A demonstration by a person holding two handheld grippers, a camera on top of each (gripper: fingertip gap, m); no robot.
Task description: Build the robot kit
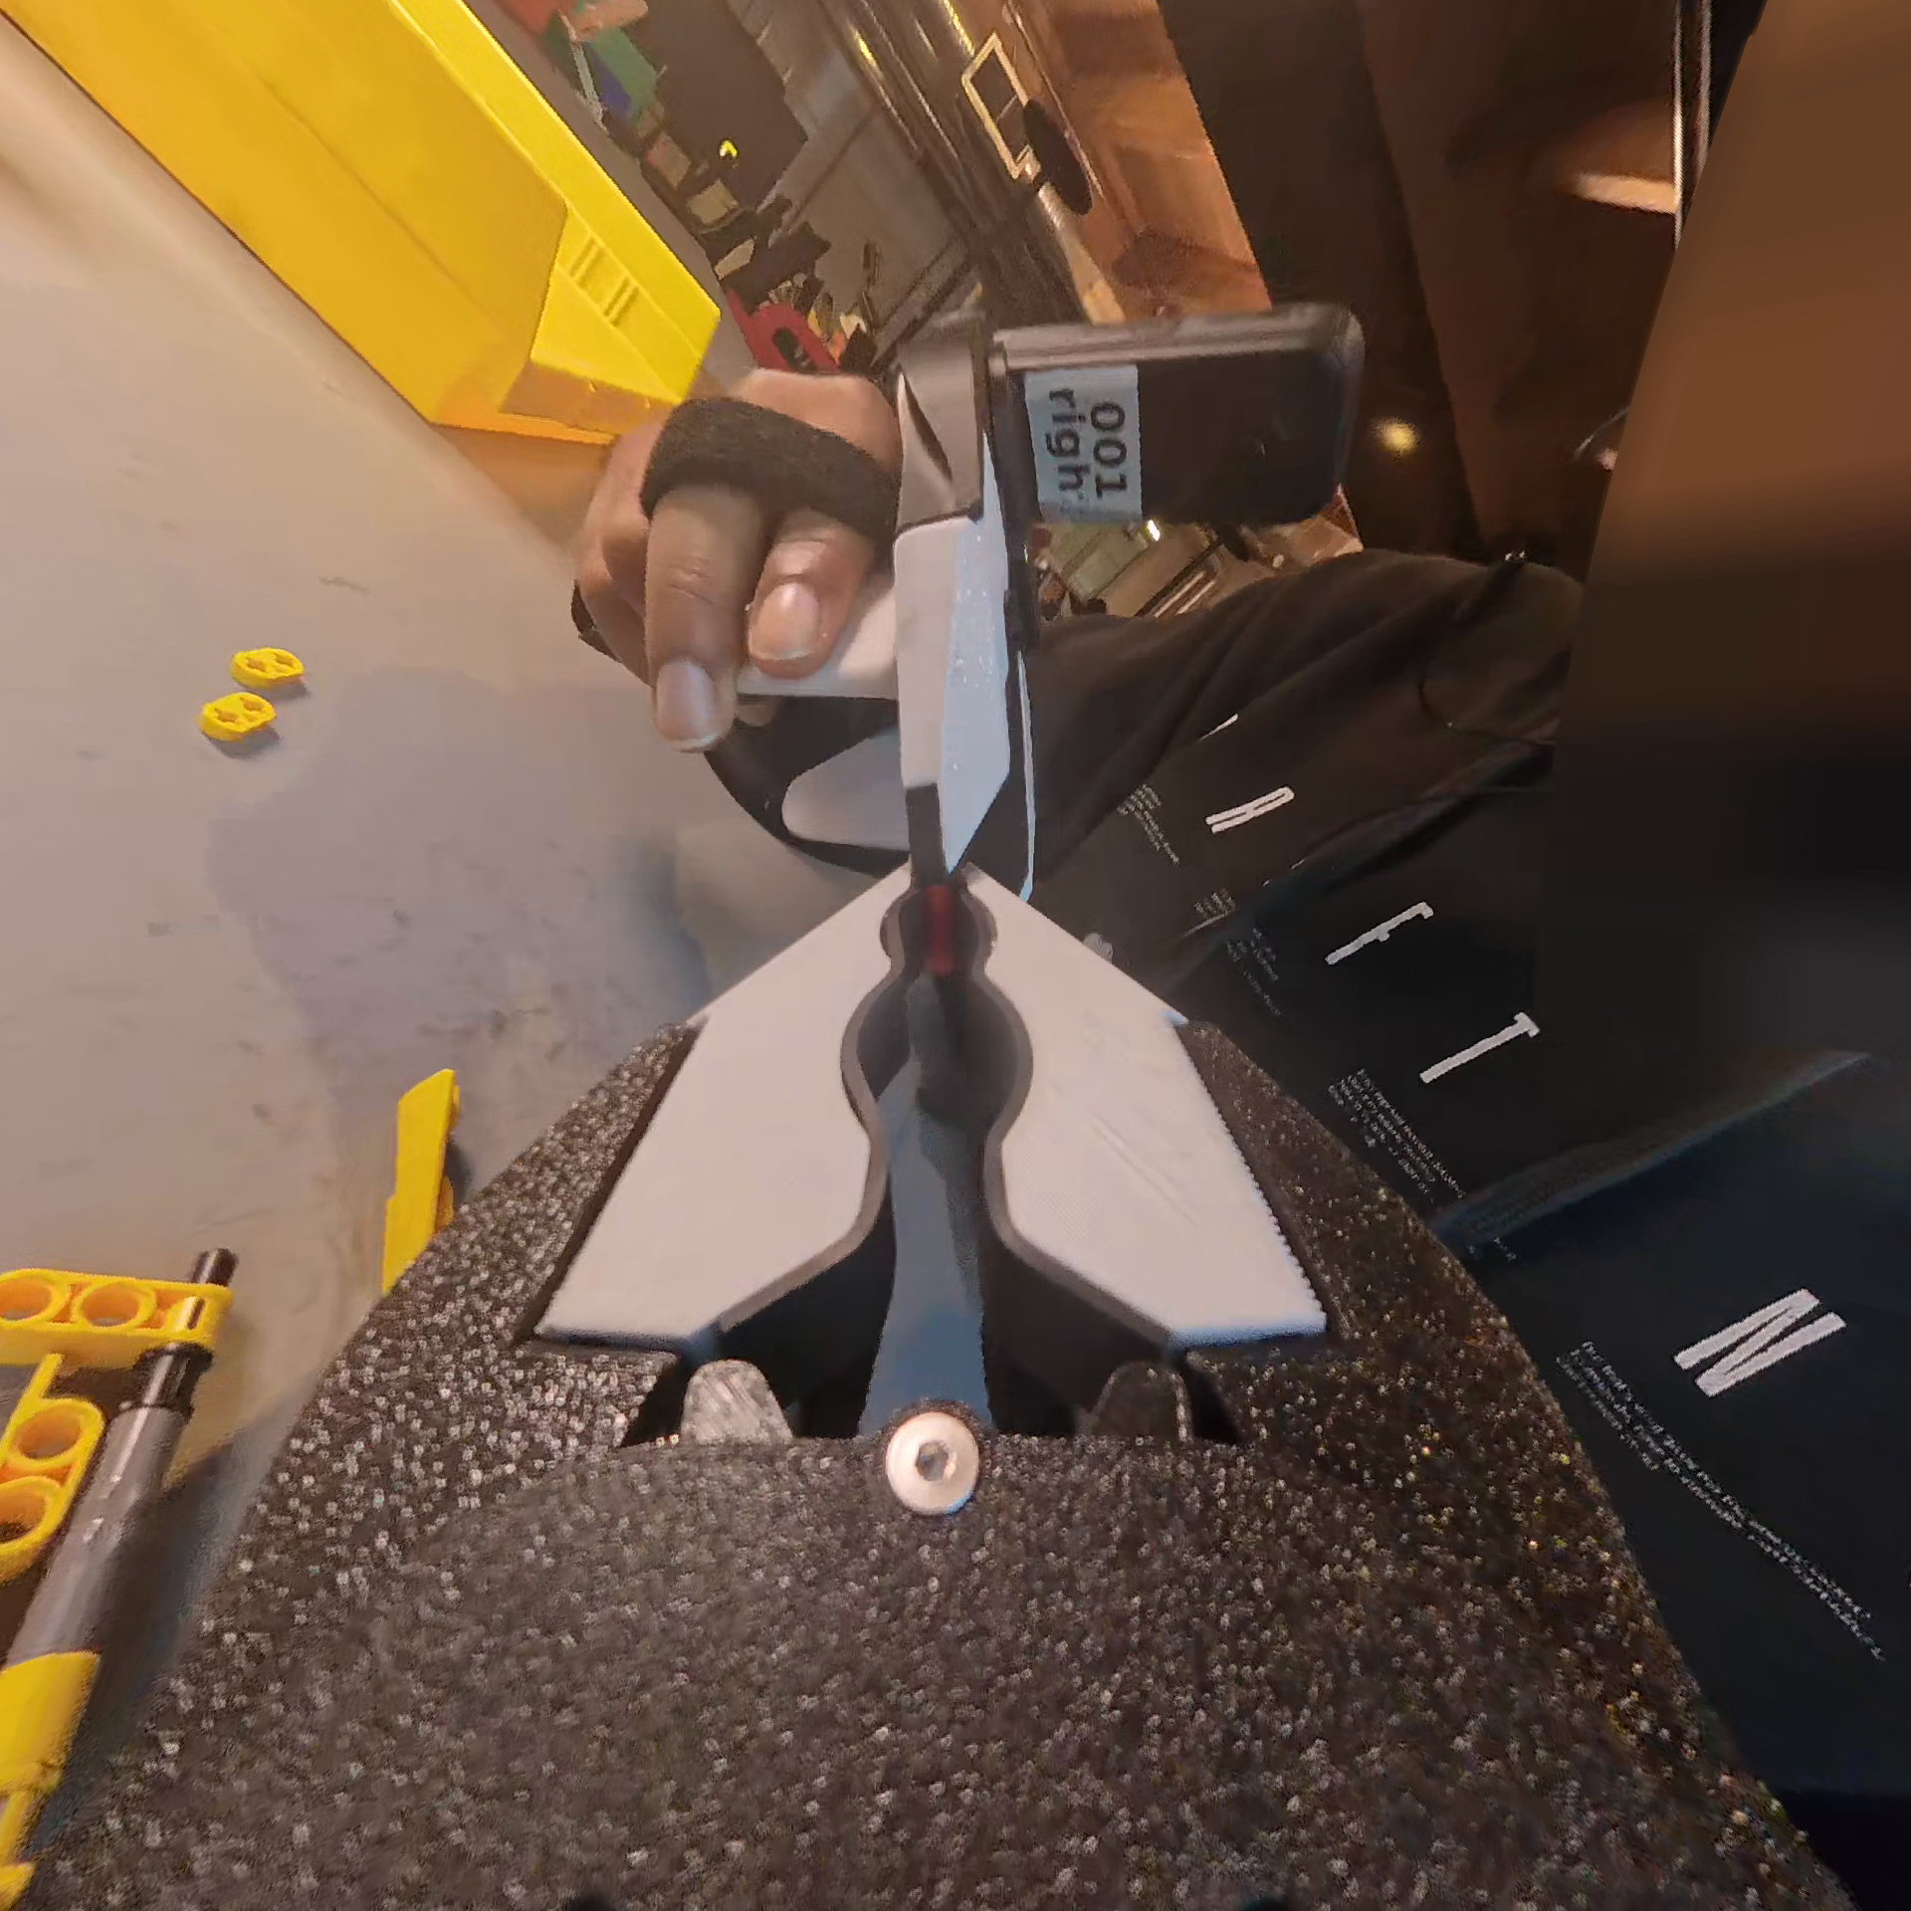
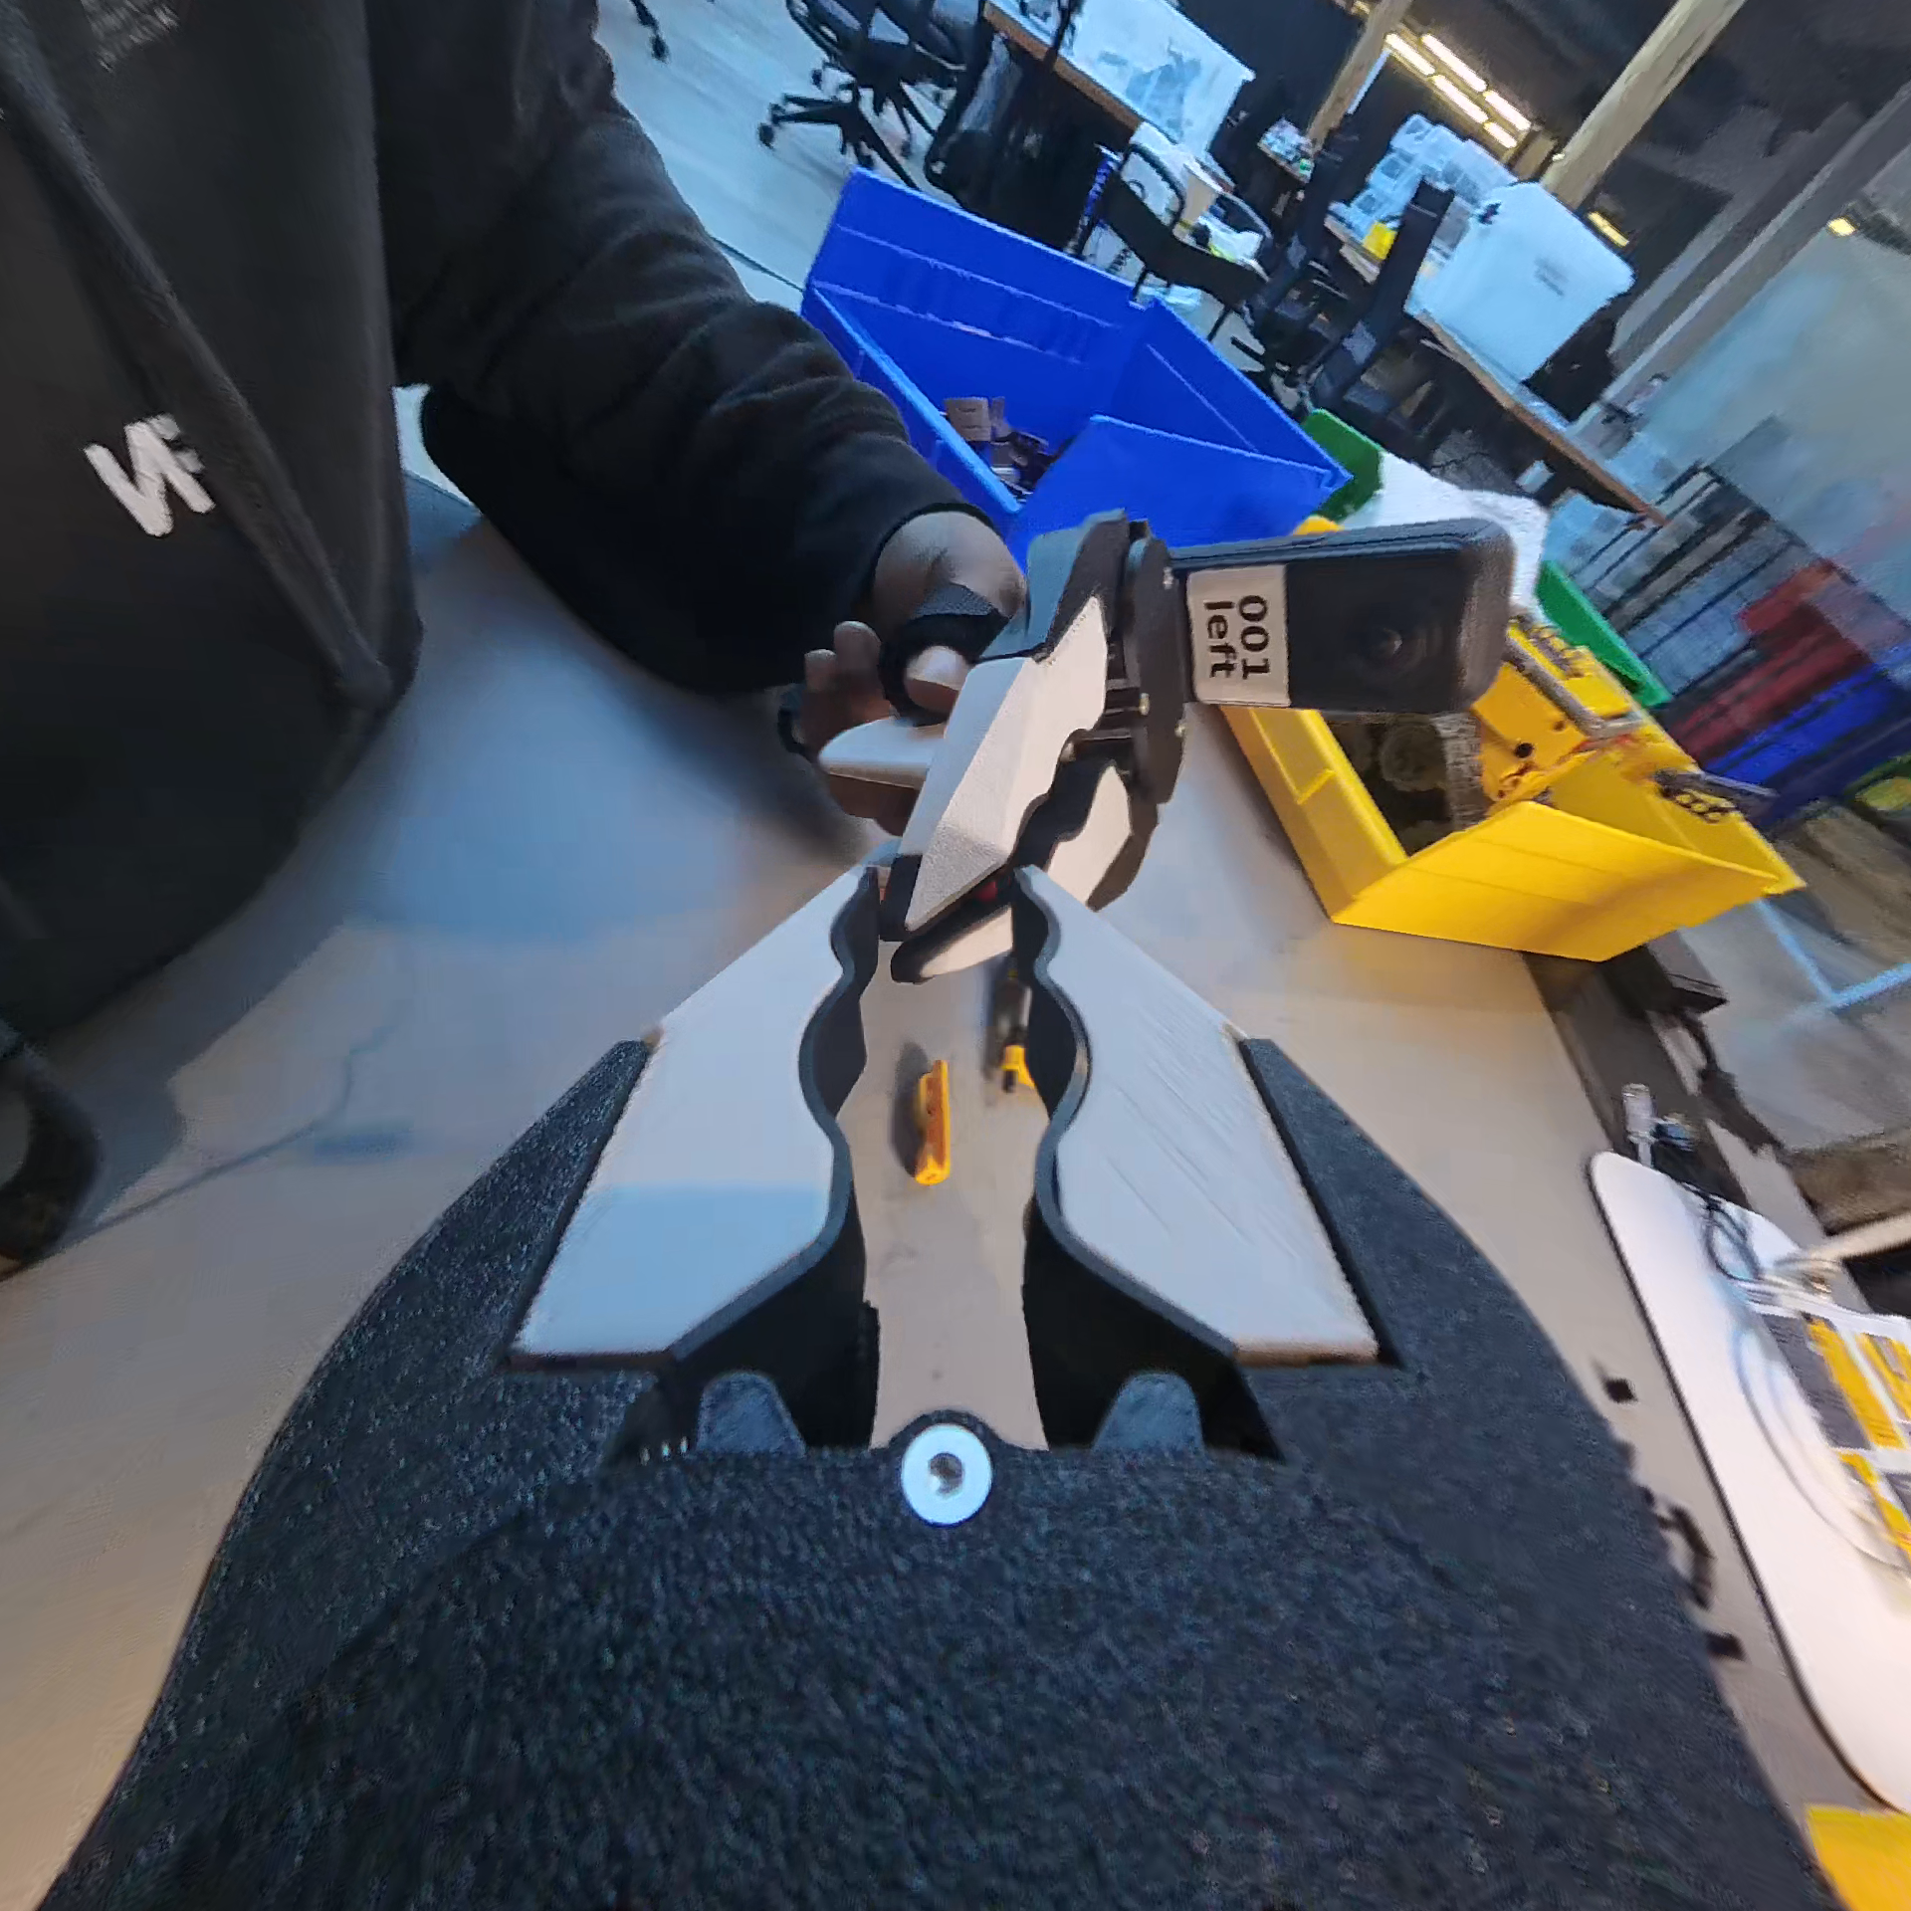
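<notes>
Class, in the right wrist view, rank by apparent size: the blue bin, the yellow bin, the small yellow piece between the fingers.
1. Blue bin, though the farther of the two bins
2. Yellow bin
3. Small yellow piece

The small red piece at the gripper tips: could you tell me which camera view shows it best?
The left wrist view: the red piece sits pinched between the fingertips of the left gripper, facing the camera. The right wrist view shows only a red sliver, mostly hidden behind that gripper.
</notes>
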